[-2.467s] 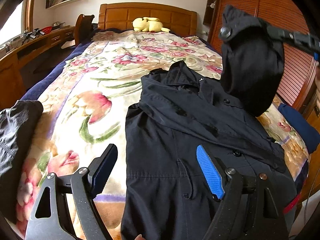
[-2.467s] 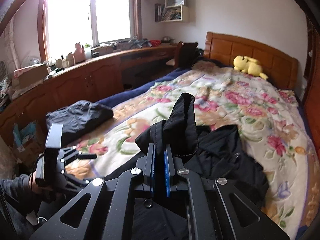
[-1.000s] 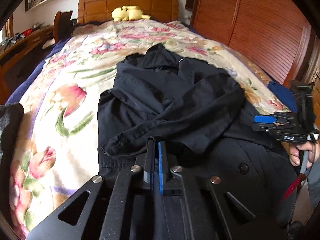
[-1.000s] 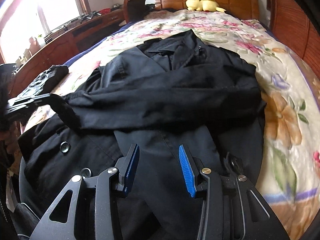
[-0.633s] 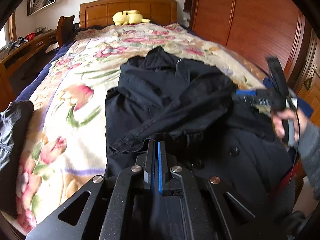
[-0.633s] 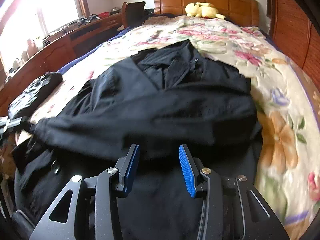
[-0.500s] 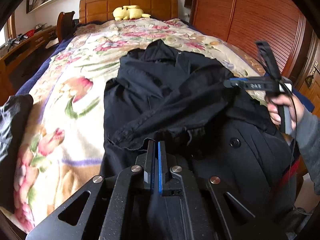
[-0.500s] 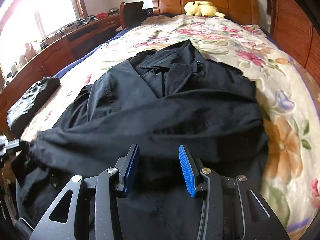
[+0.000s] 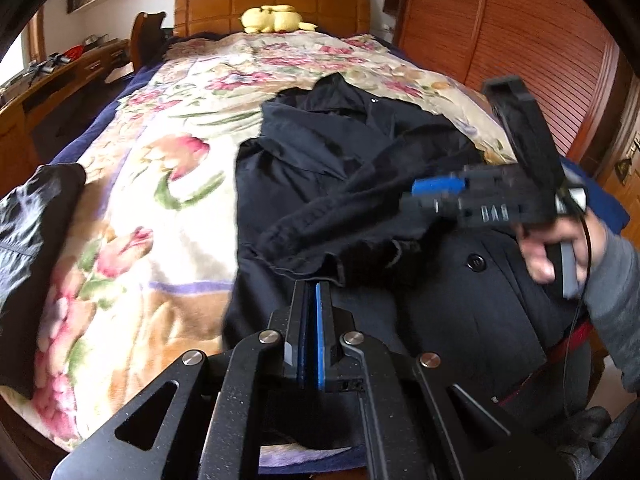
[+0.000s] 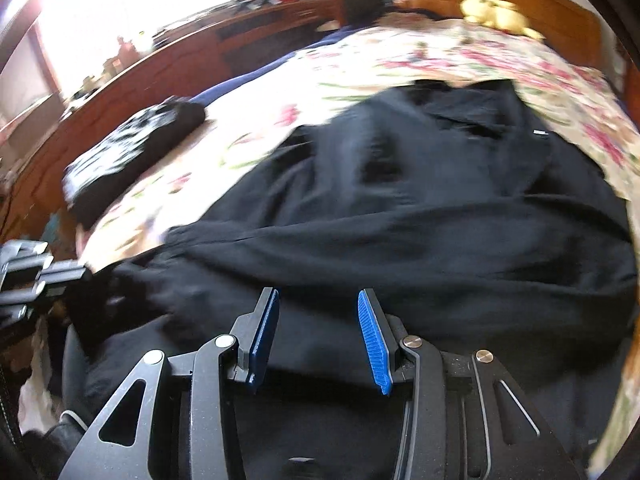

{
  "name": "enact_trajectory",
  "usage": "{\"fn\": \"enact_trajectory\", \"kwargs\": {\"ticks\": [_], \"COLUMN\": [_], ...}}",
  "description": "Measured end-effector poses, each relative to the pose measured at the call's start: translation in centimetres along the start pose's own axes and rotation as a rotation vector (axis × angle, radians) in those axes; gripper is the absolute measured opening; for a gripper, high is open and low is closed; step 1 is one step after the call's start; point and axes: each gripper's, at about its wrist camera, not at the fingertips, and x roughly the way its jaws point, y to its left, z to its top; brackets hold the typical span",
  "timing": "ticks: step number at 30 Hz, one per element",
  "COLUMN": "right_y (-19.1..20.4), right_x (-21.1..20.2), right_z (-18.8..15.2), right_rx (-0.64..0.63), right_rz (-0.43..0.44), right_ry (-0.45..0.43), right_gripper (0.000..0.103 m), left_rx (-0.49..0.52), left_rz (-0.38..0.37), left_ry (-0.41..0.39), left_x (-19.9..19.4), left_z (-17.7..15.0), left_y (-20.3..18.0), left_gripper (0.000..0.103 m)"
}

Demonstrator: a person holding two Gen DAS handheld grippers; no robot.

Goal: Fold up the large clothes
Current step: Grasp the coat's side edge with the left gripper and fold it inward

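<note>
Window glare, motion blur, fisheye.

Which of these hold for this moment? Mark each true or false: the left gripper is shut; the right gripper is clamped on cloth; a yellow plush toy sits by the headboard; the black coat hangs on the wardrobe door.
1. The left gripper is shut on the black coat's sleeve cuff. True.
2. The right gripper is clamped on cloth. False: its jaws stand apart, holding nothing.
3. A yellow plush toy sits by the wooden headboard. True.
4. The coat hangs on the wardrobe door. False: it lies on the floral bedspread.
</note>
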Motion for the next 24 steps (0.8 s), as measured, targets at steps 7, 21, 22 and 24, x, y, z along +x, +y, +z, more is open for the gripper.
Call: {"fn": "enact_trajectory", "kwargs": {"ticks": [7,21,22,24], "right_y": [4.5,3.5,3.2,2.3], "right_x": [4.0,3.3,2.2,0.5], "right_z": [-1.5,-4.8,-4.9,-5.4], "right_rx": [-0.044,0.023,0.024,0.041], "right_rz": [0.107,0.019,0.003,-0.042], "right_ry": [0.066,0.023,0.013,-0.007], "right_gripper": [0.043,0.043,0.043,0.043], "left_rx": [-0.014,-0.029,-0.030,-0.028], "left_rz": [0.041,0.071,0.071,0.073], "left_ry": [-0.014,-0.004,-0.003,-0.003], "left_x": [-0.2,-0.4,-0.4,-0.5], "left_z": [0.1,-1.3,-1.4,-1.5], "left_y": [2.2,3.2,3.2,3.2], "left_gripper": [0.036,0.075,0.076,0.076]}}
